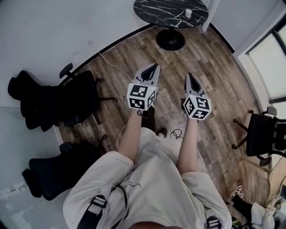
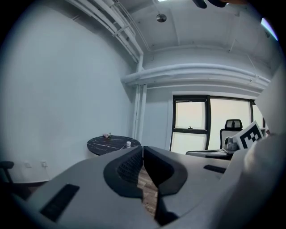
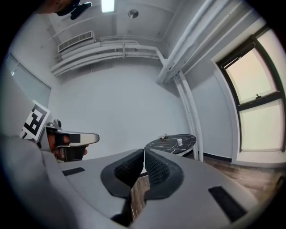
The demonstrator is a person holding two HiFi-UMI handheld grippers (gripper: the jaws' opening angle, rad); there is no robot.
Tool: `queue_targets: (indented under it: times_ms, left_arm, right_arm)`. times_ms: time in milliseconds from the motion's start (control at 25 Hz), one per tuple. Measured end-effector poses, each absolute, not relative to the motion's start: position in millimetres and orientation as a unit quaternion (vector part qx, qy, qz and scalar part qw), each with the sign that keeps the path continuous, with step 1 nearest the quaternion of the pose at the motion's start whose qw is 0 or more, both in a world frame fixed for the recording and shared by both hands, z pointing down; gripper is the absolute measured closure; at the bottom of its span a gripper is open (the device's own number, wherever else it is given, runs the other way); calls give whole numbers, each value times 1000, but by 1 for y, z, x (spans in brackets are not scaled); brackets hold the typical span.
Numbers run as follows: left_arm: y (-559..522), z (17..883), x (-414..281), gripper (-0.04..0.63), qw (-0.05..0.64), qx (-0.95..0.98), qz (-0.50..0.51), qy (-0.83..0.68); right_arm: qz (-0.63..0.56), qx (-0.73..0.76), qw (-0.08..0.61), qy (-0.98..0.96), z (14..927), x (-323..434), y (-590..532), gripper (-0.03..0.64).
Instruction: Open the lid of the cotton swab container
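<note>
A small white cotton swab container [image 1: 188, 13] stands upright on a round black marble table [image 1: 165, 11] at the far end of the room. It shows small in the left gripper view [image 2: 128, 144] and in the right gripper view [image 3: 179, 142]. My left gripper [image 1: 156, 66] and right gripper [image 1: 188, 75] are held side by side in the air over the wooden floor, well short of the table, both pointing toward it. Each is shut with nothing between its jaws.
Black office chairs [image 1: 53, 100] stand along the left wall and another chair [image 1: 263, 134] at the right by the windows. A cable [image 1: 114, 65] runs over the wooden floor. The table's black round base [image 1: 170, 40] stands ahead of me.
</note>
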State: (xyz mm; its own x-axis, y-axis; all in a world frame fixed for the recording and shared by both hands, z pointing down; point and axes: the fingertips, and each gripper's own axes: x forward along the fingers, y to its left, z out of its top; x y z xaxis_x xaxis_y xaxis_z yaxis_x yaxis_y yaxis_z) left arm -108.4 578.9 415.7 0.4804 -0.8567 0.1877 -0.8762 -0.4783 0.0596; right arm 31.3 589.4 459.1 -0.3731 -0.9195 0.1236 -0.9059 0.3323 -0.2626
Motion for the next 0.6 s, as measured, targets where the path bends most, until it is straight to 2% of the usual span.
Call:
queue_targets:
  times_ms: [400, 600]
  left_arm:
    - [479, 399, -110, 572, 63, 853, 40, -516]
    - [416, 390, -123, 572, 64, 847, 13, -527]
  right_arm:
    - [-131, -560, 21, 818, 452, 35, 507, 580]
    - [-131, -608, 31, 783, 448, 51, 449, 581]
